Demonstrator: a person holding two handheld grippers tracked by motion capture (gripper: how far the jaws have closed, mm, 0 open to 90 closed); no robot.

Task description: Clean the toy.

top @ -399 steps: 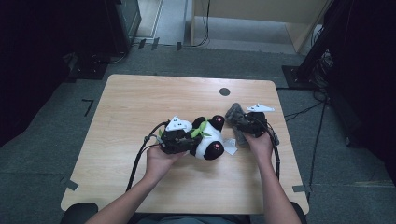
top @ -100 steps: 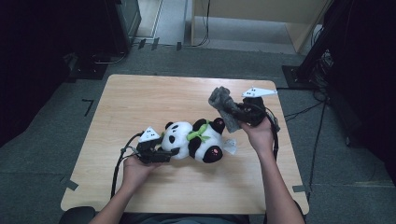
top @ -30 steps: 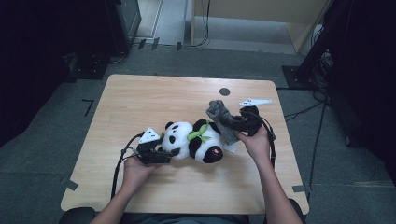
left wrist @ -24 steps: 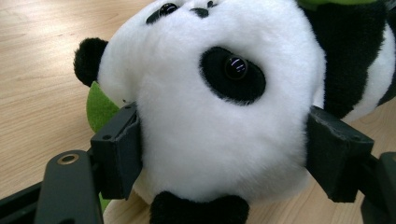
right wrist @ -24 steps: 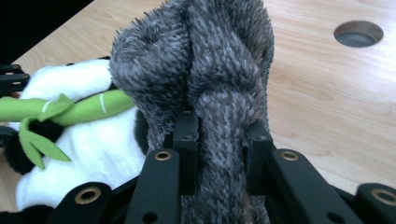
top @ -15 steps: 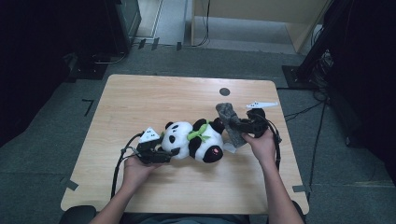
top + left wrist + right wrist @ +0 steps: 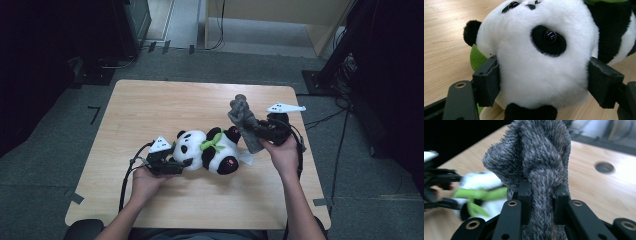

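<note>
High view: 1 plush panda [image 7: 207,149], 1 grey fuzzy cloth [image 7: 245,125] and 2 grippers are counted on 1 wooden table [image 7: 150,105]. The panda is laid on its side near the table's middle, with 1 green scarf [image 7: 214,141] at its neck. Its head is clamped between the spread jaws of the left gripper [image 7: 165,159], 1 pad being pressed on each side of the head [image 7: 541,55]. The cloth is held upright just beside the panda's feet, raised off the table, pinched between the narrow jaws of the right gripper [image 7: 264,131]; in the right gripper view its bunched top [image 7: 536,157] is seen above the pads.
</note>
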